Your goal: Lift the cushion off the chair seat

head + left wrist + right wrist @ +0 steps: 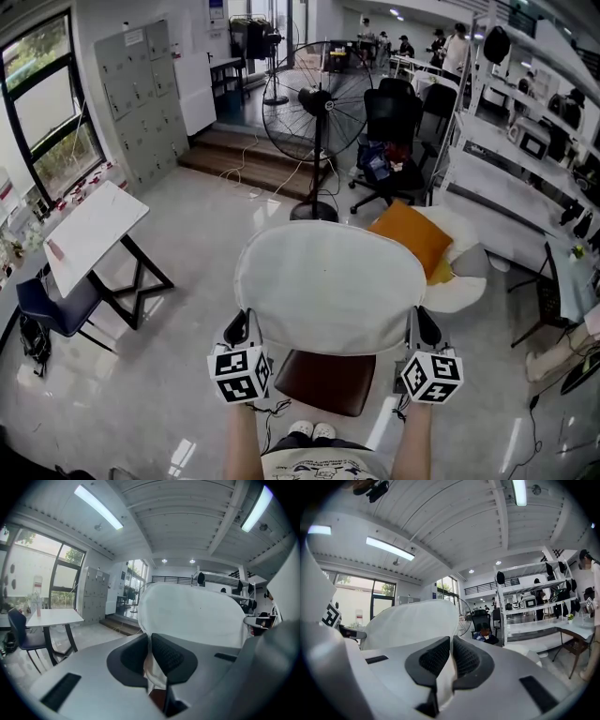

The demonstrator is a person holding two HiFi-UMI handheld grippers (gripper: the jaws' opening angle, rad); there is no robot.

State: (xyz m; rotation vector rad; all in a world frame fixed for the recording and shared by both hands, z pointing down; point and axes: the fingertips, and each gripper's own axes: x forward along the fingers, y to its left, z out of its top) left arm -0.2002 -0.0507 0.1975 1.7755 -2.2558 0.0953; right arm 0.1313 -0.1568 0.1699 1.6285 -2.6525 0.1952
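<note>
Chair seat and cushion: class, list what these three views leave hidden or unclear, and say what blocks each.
1. Chair seat: head view, its far part is covered by the white cushion; no legs show.
2. Orange pillow: head view, its lower left corner sits behind the white cushion.
3. People at the back: head view, too small to tell what they do.
4. Cushion's underside: no view shows it.
</note>
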